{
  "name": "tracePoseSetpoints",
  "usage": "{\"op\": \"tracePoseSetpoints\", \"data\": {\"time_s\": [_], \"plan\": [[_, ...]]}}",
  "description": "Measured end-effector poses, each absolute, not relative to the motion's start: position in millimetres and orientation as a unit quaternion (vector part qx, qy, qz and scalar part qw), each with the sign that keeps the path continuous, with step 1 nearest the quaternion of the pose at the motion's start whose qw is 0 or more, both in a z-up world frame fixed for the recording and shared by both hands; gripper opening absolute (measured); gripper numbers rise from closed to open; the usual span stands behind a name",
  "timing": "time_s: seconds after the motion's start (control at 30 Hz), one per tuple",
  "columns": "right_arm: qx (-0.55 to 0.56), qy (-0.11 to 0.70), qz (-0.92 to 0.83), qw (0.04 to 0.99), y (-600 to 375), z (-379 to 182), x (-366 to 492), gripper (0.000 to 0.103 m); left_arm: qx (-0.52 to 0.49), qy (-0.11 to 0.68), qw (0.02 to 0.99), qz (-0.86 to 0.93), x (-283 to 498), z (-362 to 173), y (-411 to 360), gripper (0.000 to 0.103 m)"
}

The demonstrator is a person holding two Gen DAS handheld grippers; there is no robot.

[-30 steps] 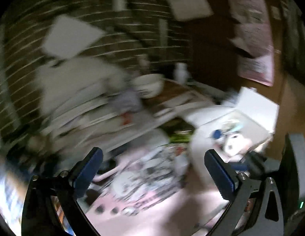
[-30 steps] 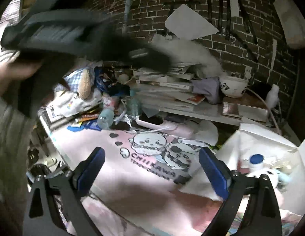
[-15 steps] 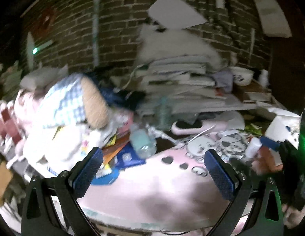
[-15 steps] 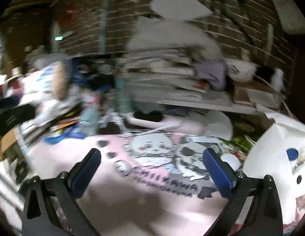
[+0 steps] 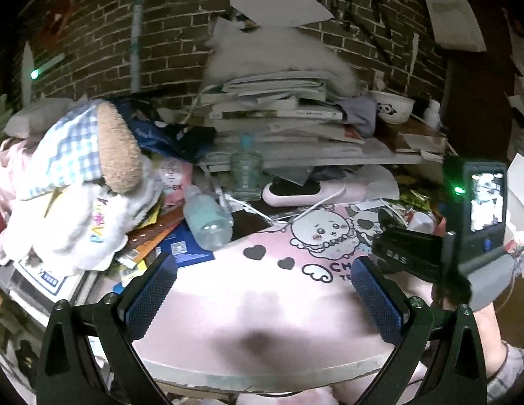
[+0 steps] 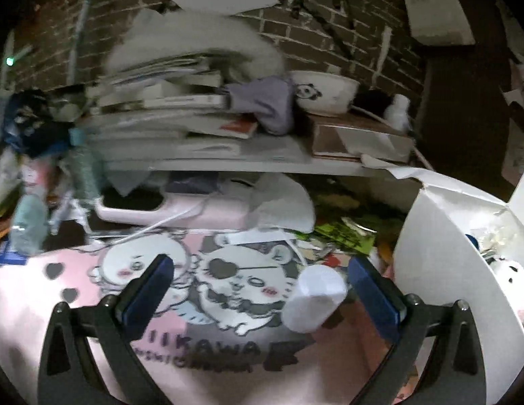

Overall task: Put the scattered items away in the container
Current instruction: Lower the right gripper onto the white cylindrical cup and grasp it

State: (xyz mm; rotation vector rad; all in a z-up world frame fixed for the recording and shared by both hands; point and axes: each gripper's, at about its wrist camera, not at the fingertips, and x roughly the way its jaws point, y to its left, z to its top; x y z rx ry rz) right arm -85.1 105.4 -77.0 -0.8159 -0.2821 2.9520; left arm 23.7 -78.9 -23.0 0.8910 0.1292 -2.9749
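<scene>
right gripper (image 6: 258, 287) jaws apart, empty | white bottle (image 6: 312, 298) lies between fingers, nearer right pad | centre, then clamp | left gripper (image 5: 262, 290) apart, empty | white box (image 6: 441, 236) right of claw

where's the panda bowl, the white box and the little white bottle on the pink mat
panda bowl (image 6: 324, 92), right wrist view, on its side wall beside the panda print
white box (image 6: 441, 253), right wrist view, on its outer wall
white bottle (image 6: 312, 298), right wrist view, on its body
</scene>
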Motion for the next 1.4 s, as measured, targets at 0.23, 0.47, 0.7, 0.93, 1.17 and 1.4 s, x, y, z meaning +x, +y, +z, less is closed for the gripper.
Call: {"op": "tracePoseSetpoints", "data": {"time_s": [0.23,0.47,0.7,0.93,1.17,1.4], "plan": [[-0.297,-0.051,0.950,0.082,118.7,-74.6,-97.8,0.103,0.290,0.047,0.000,-0.956,31.2,-24.8,-78.8,0.103],[-0.354,-0.006,0.931,0.084,126.2,-84.2,-116.7,0.103,0.287,0.041,-0.006,-0.957,40.5,-21.2,-79.7,0.103],[-0.392,0.042,0.916,0.077,137.0,-97.8,-130.8,0.097,0.278,0.037,-0.023,-0.960,44.5,-18.2,-74.2,0.103],[-0.405,0.077,0.908,0.070,154.4,-106.5,-140.9,0.065,0.280,0.033,-0.031,-0.959,41.1,-18.7,-68.9,0.103],[-0.402,0.083,0.911,0.049,152.3,-103.8,-141.4,0.038,0.305,0.022,-0.043,-0.951,29.4,-30.3,-58.2,0.103],[-0.391,0.081,0.917,0.007,138.7,-98.0,-126.9,0.037,0.323,0.023,-0.058,-0.944,17.3,-41.3,-50.2,0.103]]}}
